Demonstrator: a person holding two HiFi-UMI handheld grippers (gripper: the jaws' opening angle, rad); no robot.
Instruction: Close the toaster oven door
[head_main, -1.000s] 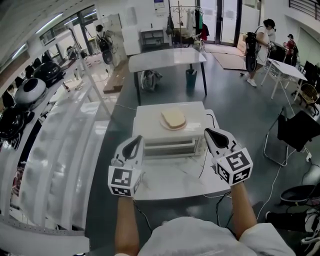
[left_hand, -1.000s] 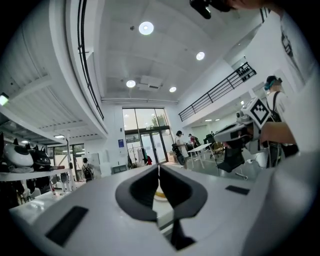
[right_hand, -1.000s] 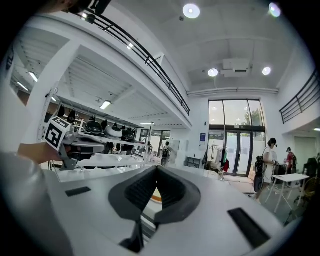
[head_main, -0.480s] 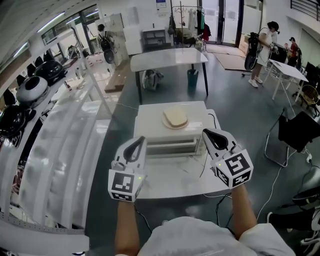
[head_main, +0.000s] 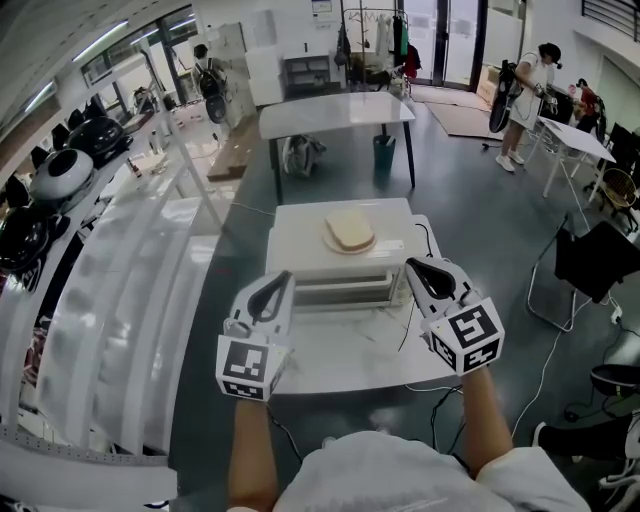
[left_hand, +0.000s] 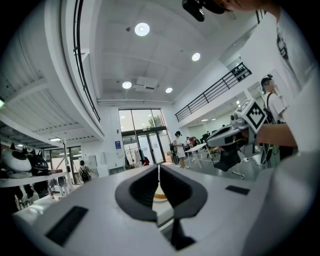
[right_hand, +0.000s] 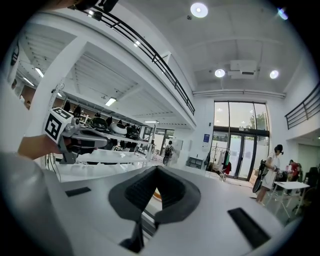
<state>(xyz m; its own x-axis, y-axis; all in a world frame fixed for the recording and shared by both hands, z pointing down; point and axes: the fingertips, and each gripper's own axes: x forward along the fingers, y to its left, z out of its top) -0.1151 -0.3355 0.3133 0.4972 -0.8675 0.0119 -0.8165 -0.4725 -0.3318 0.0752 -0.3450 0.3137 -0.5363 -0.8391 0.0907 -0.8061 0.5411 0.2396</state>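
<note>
Here, the left tool (head_main: 278, 280) has its 2 dark jaws pressed together with nothing between them, as the left gripper view shows, and it hovers above the near left part of the white marbled table (head_main: 340, 365), just before the left front corner of the white box-shaped toaster oven (head_main: 340, 262). The right tool (head_main: 415, 266) is likewise closed and empty, its jaws meeting along 1 line in the right gripper view, and it hangs just off the oven's right front corner, without any contact that can be made out. Each tool carries a cube with black square markers at its rear, and a bare forearm (head_main: 250, 445) runs back from each to the person's white shirt. The toaster oven sits at the middle of the table, between the 2 tools, its front facing the person; from this steep angle the front appears as a narrow band of horizontal lines, and I cannot tell whether its door is fully shut. On the oven's flat top lies a pale round plate (head_main: 334, 243) bearing 1 slice of light bread (head_main: 350, 230). A thin black cable (head_main: 408, 322) trails over the table at the oven's right. Beyond stands a second white table (head_main: 335, 112), and a black chair (head_main: 598, 262) stands well to the right.
</note>
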